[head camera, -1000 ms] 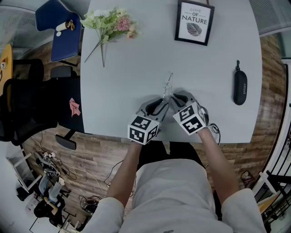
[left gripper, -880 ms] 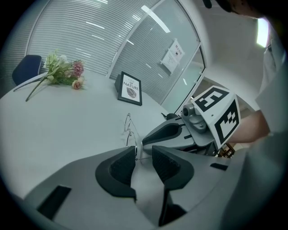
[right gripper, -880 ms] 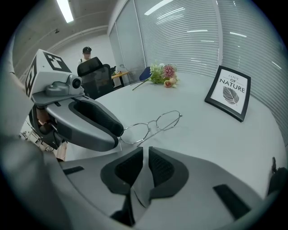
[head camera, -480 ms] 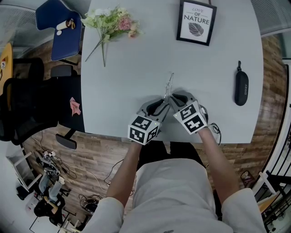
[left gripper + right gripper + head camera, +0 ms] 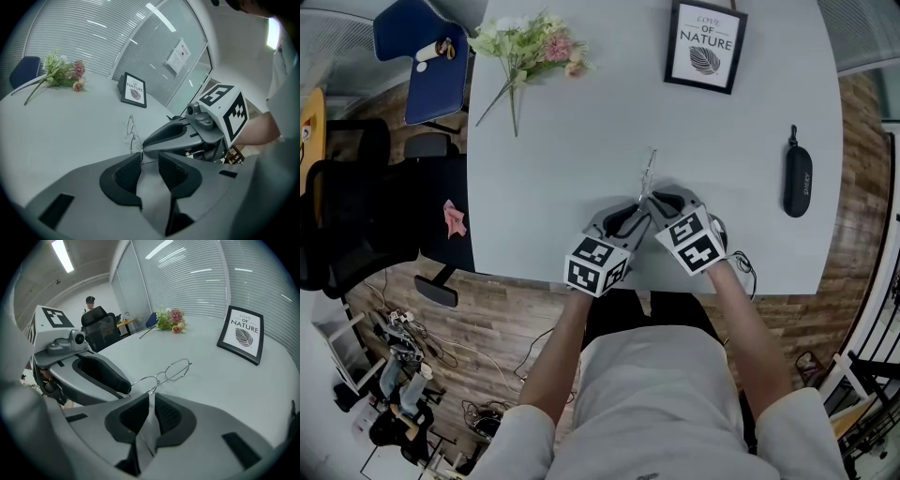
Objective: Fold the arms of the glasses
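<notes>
Converging near the front edge of the table, both grippers are pointing forward and down, with their tips almost meeting. The glasses are standing on the table just beyond those tips, the front running away from the person. The right gripper is pinching a thin temple arm between nearly closed jaws. The left gripper is holding its jaws moderately apart, one pad tip at the frame's near corner.

Shiny thin metal-wire glasses are gleaming at the tips of the left tongs and right tongs, both matt grey plastic with ribbed black pads, over a smooth matt table.
</notes>
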A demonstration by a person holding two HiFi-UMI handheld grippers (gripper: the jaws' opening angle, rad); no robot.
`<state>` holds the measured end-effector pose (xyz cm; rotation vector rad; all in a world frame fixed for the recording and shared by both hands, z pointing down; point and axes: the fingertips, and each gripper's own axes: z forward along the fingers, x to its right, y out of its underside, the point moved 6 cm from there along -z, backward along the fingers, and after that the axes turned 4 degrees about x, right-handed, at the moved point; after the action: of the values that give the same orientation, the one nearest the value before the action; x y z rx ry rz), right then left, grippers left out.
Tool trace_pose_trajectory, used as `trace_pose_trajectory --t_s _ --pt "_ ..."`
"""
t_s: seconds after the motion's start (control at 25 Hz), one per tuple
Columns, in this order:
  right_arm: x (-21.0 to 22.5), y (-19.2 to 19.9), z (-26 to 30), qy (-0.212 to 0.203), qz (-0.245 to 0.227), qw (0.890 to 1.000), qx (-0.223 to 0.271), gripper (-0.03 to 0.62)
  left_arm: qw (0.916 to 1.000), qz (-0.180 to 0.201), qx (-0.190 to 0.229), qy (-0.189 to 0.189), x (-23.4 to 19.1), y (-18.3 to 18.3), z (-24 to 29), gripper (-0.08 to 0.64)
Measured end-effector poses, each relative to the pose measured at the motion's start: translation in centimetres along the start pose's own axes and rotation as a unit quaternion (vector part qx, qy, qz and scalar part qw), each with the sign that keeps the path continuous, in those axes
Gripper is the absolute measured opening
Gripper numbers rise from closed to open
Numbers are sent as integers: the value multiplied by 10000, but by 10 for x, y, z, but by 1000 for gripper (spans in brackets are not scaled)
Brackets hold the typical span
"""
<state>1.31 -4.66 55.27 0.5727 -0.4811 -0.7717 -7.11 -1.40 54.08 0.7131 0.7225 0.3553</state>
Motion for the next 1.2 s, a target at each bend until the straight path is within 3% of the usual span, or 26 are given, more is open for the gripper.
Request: trace_pose_trajectory --t_s 0.44,0.88,1.0,1.2 --pt "0 3 -30 204 200 9993 254 46 10000 -22 -16 17 -3 1 -4 126" --pt "1 57 -67 547 591 9967 37 49 9999 -107 19 -31 -9 -7 -11 126" --pt "0 62 -69 678 441 9967 -58 49 9997 -189 133 -103 -14 -15 -11 126" --pt "0 63 -65 878 -288 9951 -360 51 9993 -217 236 -174 -25 -30 -6 124"
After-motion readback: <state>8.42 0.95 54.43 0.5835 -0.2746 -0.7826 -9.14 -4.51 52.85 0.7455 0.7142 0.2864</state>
